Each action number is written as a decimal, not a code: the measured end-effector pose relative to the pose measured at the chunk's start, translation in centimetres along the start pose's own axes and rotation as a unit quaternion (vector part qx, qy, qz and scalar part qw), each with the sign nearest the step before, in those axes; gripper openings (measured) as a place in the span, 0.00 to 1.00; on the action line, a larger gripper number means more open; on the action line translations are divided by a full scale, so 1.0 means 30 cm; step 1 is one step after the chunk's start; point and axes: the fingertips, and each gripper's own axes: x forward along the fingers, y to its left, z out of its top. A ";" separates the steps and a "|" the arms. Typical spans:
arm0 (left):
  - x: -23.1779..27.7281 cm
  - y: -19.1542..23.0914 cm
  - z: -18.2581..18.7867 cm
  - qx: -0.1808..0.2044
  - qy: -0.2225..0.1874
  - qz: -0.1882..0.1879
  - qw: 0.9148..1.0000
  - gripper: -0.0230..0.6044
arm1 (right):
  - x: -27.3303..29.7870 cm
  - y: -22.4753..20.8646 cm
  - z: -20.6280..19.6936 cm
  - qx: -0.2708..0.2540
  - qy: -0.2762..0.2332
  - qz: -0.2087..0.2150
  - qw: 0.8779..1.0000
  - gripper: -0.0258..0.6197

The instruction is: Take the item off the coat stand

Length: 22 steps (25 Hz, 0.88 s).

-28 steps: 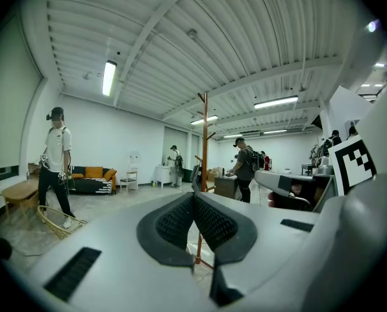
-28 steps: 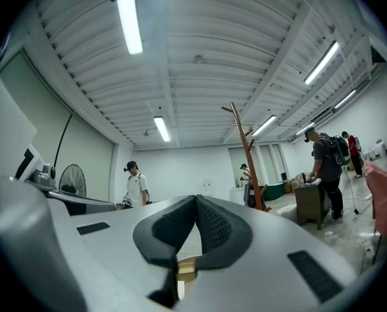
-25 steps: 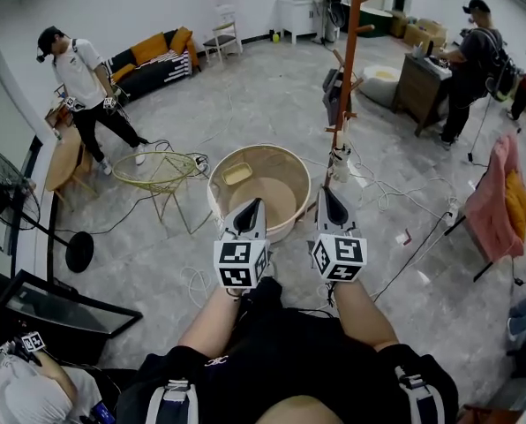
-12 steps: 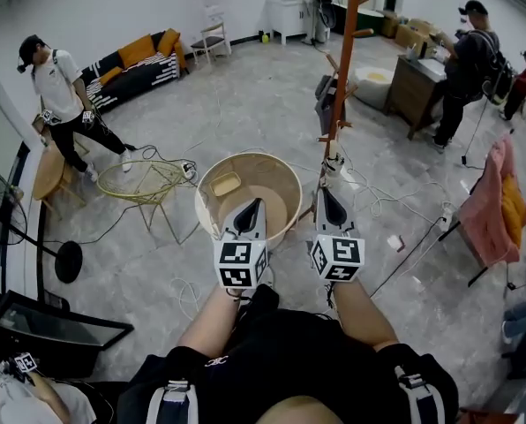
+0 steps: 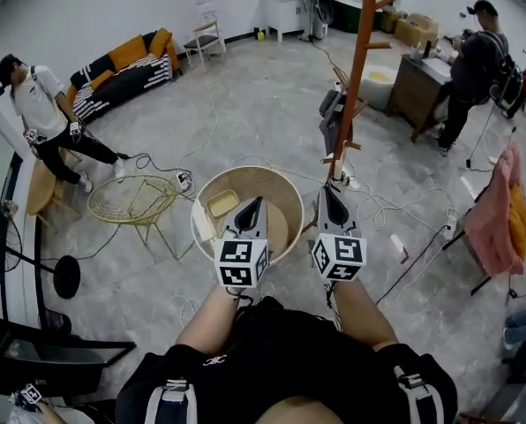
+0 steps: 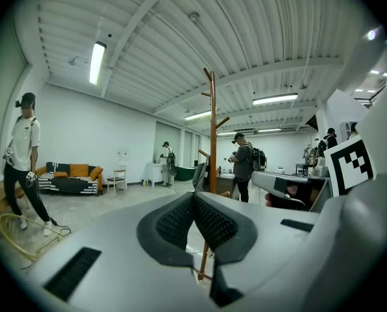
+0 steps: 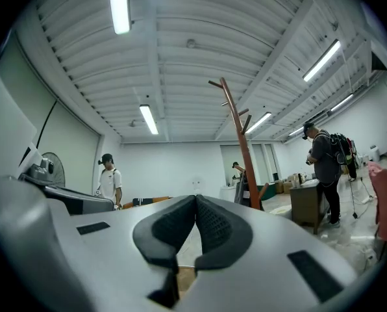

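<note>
A tall orange-brown wooden coat stand (image 5: 356, 69) rises just ahead and right of centre in the head view. A dark grey item (image 5: 332, 117) hangs from a peg on its left side, about halfway up. My left gripper (image 5: 252, 203) is shut and empty, held over the rim of a round wooden tub. My right gripper (image 5: 327, 191) is shut too, empty, its tip near the stand's foot in the picture and well below the item. The left gripper view shows the stand (image 6: 212, 135) with the item (image 6: 199, 174) beyond its shut jaws. The right gripper view shows the stand (image 7: 239, 142) leaning right of its tip.
A round wooden tub (image 5: 208, 203) stands left of the stand's foot. A yellow wire table (image 5: 131, 200) is further left. Cables trail over the floor. One person (image 5: 33, 104) stands at the far left, another (image 5: 470, 69) by a wooden cabinet (image 5: 417, 87). A pink cloth (image 5: 492, 206) hangs at right.
The stand and tub have drawn closer and shifted in the view as I moved forward. The person at left has walked further left. Both grippers stay shut, side by side.
</note>
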 end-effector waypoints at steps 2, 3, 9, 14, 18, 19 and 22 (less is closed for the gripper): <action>0.103 0.060 0.014 0.001 0.003 -0.003 1.000 0.06 | 0.116 -0.027 -0.004 0.009 0.000 -0.005 1.000 0.07; 0.153 0.090 0.019 0.002 0.005 -0.005 1.000 0.06 | 0.174 -0.042 -0.007 0.016 0.001 -0.009 1.000 0.07; 0.453 0.276 0.072 0.002 0.007 -0.016 1.000 0.06 | 0.496 -0.104 -0.026 0.023 0.003 -0.029 0.999 0.07; 0.690 0.363 0.115 0.008 0.019 -0.043 0.999 0.06 | 0.724 -0.196 -0.037 0.025 0.010 -0.068 0.997 0.07; 0.846 0.356 0.107 0.009 0.029 -0.052 0.998 0.06 | 0.824 -0.300 -0.056 0.026 0.014 -0.087 0.996 0.07; 0.877 0.347 0.111 0.009 0.031 -0.053 0.998 0.06 | 0.844 -0.324 -0.051 0.026 0.013 -0.089 0.996 0.07; 0.945 0.316 0.129 0.007 0.036 -0.051 0.998 0.06 | 0.898 -0.392 -0.040 0.032 0.018 -0.090 0.995 0.12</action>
